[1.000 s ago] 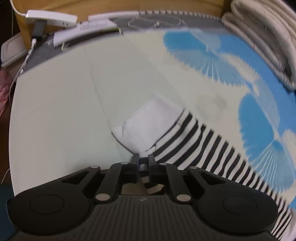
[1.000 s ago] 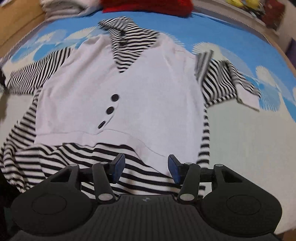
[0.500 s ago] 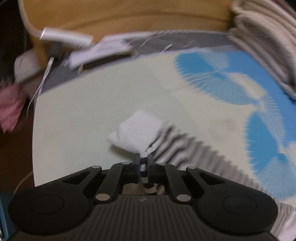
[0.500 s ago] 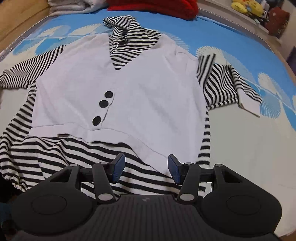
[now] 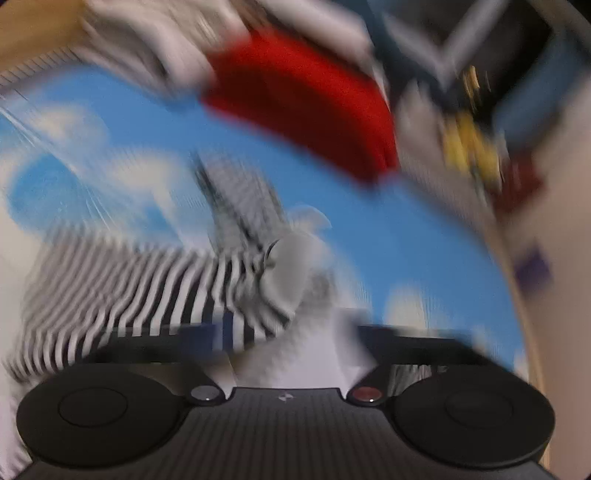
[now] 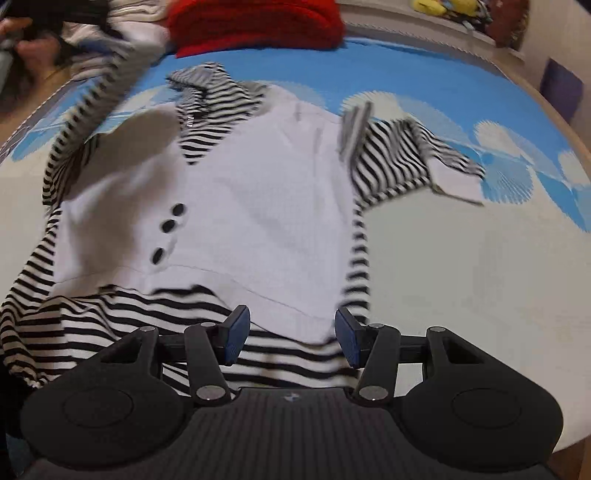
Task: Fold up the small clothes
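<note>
A small white vest-front shirt (image 6: 258, 192) with black-and-white striped sleeves, collar and hem lies on the blue and white bed sheet (image 6: 461, 258). My right gripper (image 6: 291, 328) hovers over its lower hem, open, with nothing pinched. The shirt's left striped sleeve (image 6: 85, 110) rises in the air toward a hand (image 6: 33, 48) at the top left. The left wrist view is badly blurred: that sleeve and its white cuff (image 5: 288, 273) hang just ahead of my left gripper (image 5: 299, 336), whose jaws are opening wide, the cloth loose between them. The right sleeve (image 6: 406, 158) lies spread out.
A red folded garment (image 6: 258, 22) and pale folded laundry (image 6: 110, 33) sit at the far end of the bed. Yellow soft toys (image 6: 436, 5) stand on a ledge beyond. The wooden bed edge (image 6: 565, 122) curves along the right.
My left gripper swung from the bed's left edge over the shirt, carrying the sleeve cuff, and its jaws have spread apart. The right gripper shifted slightly along the hem, still open.
</note>
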A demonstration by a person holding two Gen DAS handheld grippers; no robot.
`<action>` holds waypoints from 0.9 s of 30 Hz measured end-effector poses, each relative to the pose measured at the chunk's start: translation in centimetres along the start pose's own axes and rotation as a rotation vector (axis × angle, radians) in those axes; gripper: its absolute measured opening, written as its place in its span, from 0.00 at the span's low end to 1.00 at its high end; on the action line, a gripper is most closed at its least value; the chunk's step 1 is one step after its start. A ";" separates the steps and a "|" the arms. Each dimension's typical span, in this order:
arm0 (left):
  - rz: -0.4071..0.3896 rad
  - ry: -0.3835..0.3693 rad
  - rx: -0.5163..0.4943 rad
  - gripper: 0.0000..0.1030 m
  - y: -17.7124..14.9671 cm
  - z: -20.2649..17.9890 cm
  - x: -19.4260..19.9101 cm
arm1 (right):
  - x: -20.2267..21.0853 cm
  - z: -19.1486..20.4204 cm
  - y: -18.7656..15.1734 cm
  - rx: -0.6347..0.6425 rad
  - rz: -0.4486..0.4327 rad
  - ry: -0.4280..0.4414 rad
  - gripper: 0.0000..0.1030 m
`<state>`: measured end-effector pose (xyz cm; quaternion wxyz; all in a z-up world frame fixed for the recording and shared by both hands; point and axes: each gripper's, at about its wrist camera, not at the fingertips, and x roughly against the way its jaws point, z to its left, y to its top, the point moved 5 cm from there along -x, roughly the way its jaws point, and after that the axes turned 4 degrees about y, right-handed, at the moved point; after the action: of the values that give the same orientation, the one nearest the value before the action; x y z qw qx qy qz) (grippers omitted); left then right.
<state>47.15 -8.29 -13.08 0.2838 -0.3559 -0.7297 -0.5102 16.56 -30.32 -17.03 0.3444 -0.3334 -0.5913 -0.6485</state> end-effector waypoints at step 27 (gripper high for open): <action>0.115 0.550 0.081 0.94 1.0 25.6 -6.8 | -23.3 5.2 19.6 -0.461 -0.026 0.178 0.50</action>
<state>50.66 14.62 -26.02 0.5136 -0.2332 -0.6238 -0.5410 45.78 -25.18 -25.71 0.3013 -0.3371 -0.3992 -0.7976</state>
